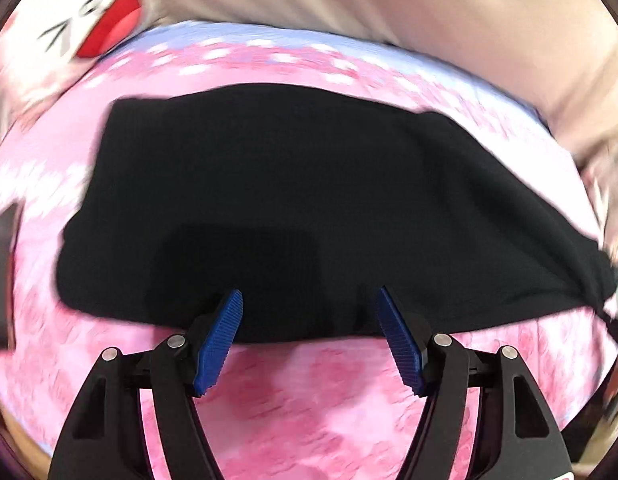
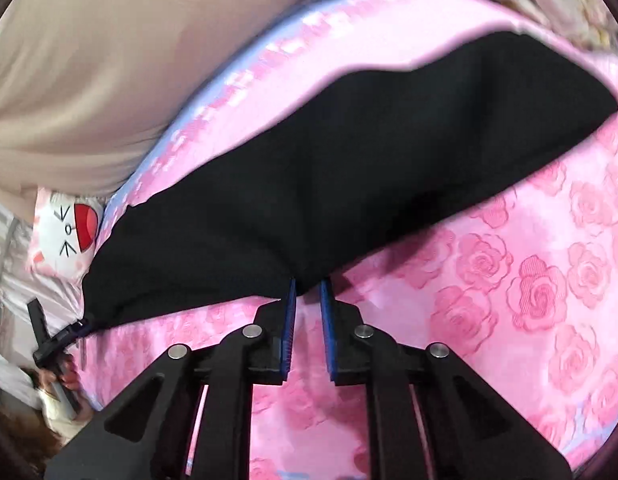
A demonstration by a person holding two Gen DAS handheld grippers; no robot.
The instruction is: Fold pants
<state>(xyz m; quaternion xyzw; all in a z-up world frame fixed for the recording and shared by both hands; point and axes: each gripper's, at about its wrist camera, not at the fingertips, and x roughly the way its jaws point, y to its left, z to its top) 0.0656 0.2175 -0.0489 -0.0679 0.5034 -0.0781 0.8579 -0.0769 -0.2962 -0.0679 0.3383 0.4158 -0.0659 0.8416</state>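
Note:
Black pants (image 1: 289,200) lie spread across a pink rose-patterned bedspread (image 1: 309,400). My left gripper (image 1: 309,292) stands open over their near edge, and its blue pads (image 1: 225,320) are wide apart and press on nothing. In the right wrist view the pants (image 2: 349,184) run from lower left to upper right. There my right gripper (image 2: 307,282) is shut on the near hem, with black cloth bunched between the pad tips. In the left wrist view the right end of the pants is drawn out to a point at the frame's edge.
A beige cover (image 1: 389,0) lies bunched along the far side of the bed. A white pillow with a cartoon face and a red patch (image 2: 69,236) sits beside it. A hand (image 2: 65,376) grips a black tool at the far left. The bedspread (image 2: 529,300) is bare on the near side.

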